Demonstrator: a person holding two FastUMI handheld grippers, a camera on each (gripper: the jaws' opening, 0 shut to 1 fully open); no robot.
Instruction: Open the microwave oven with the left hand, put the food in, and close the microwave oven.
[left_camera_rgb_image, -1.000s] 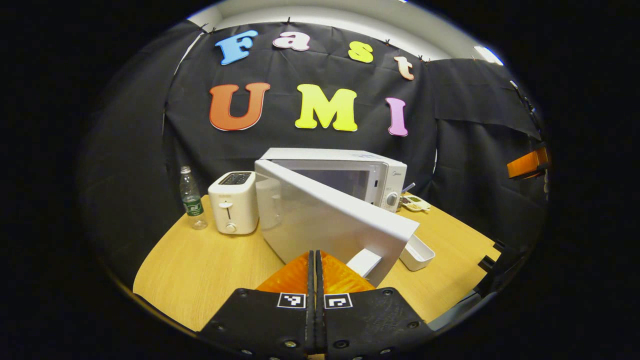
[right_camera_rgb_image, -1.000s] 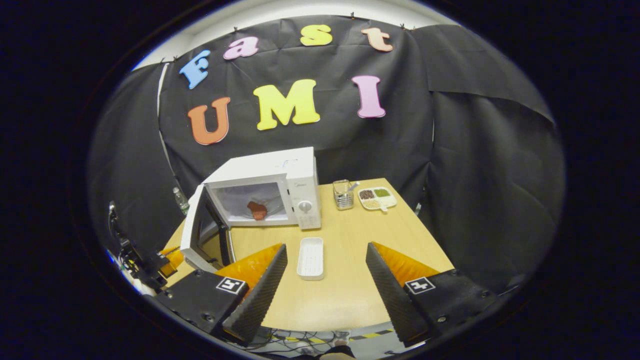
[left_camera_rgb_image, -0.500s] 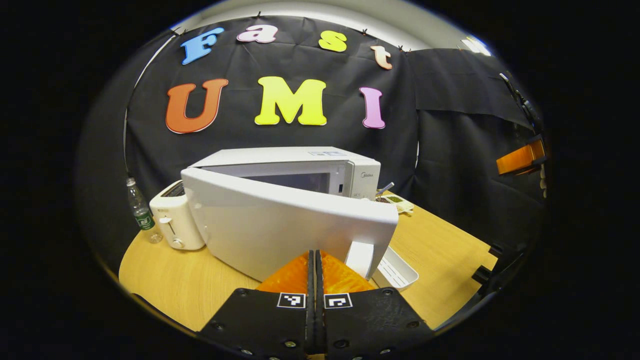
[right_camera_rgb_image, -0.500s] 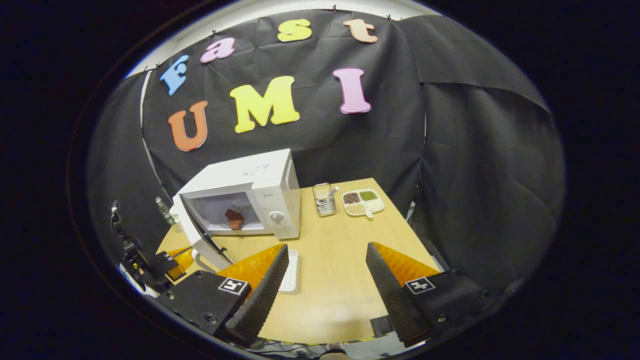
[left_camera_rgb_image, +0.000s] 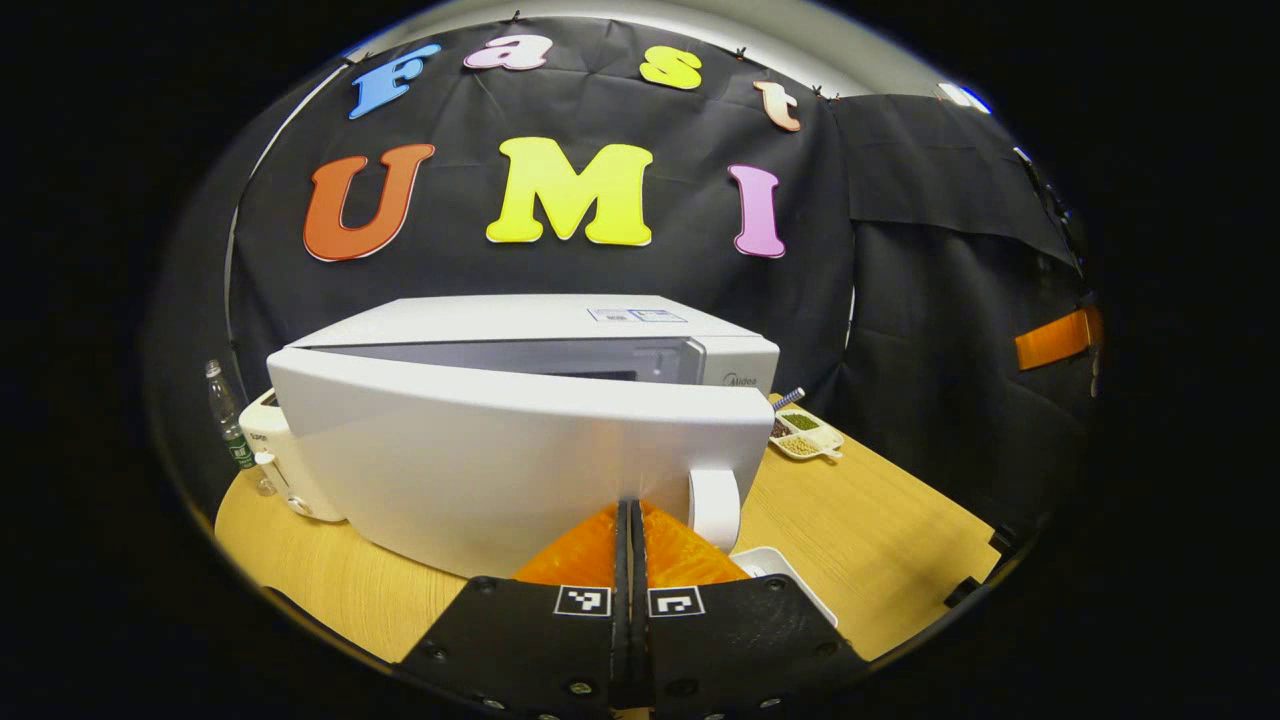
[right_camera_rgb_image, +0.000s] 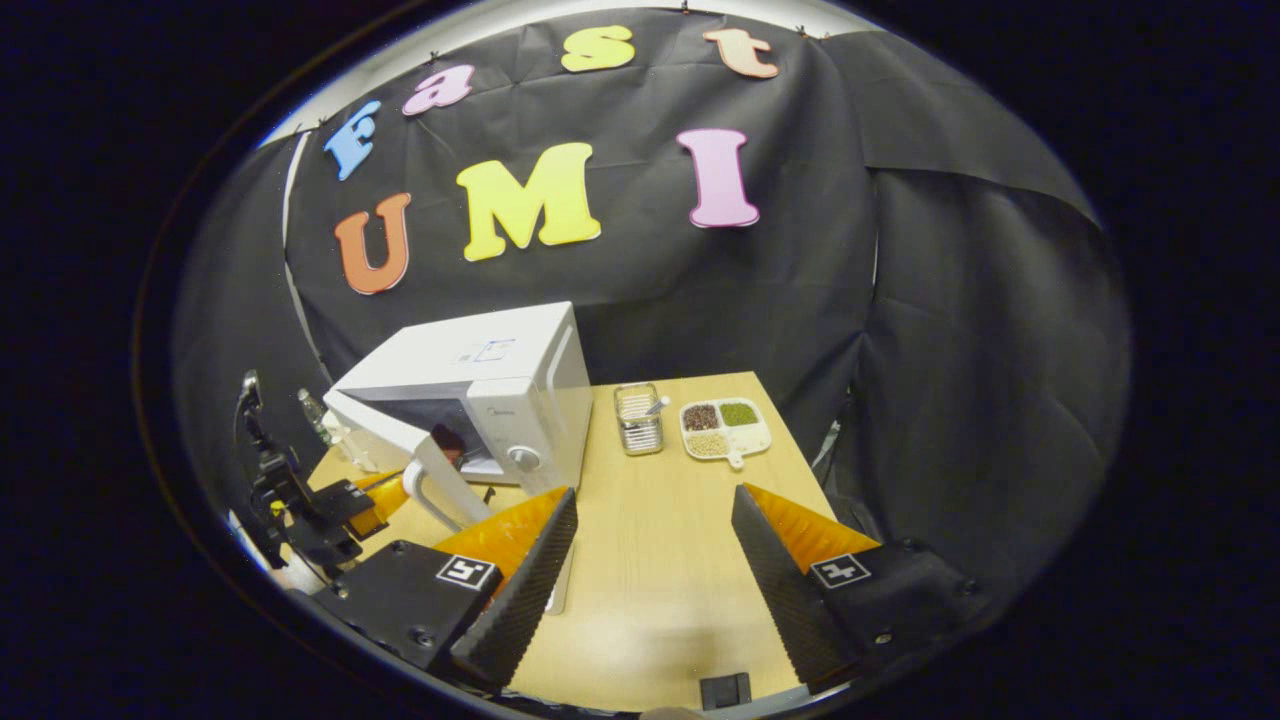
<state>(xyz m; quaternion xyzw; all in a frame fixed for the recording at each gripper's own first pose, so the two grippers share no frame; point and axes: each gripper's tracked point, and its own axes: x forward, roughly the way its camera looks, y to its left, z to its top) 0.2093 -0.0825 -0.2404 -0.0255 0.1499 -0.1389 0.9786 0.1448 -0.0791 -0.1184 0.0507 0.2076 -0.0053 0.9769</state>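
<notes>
**Left gripper view: pushing the microwave door shut**

Left gripper view is showing the left gripper (left_camera_rgb_image: 631, 525) with its two fingers pressed together and nothing between them, its tips resting against the outer face of the door (left_camera_rgb_image: 520, 450), just beside the door handle (left_camera_rgb_image: 714, 508). The door is standing only partly open on the microwave oven (left_camera_rgb_image: 560, 320), with a narrow gap along its top edge. In the right gripper view the food (right_camera_rgb_image: 449, 441), a small reddish-brown piece, is lying inside the cavity, half hidden behind the door. So I am judging that the loading is done and the closing is the step in hand.

The right gripper (right_camera_rgb_image: 652, 545) is hanging over the table (right_camera_rgb_image: 660, 560) with its fingers spread wide and empty, well apart from the oven. A white tray (left_camera_rgb_image: 775, 570) is lying on the table just below the handle.

To close well, the left gripper is probably needing to push near the handle side, far from the hinge, and to go on straight toward the oven body until the latch catches. A push too low or too hard could be sliding the whole oven backward toward the toaster (left_camera_rgb_image: 262, 440) and the bottle (left_camera_rgb_image: 226, 415).
</notes>
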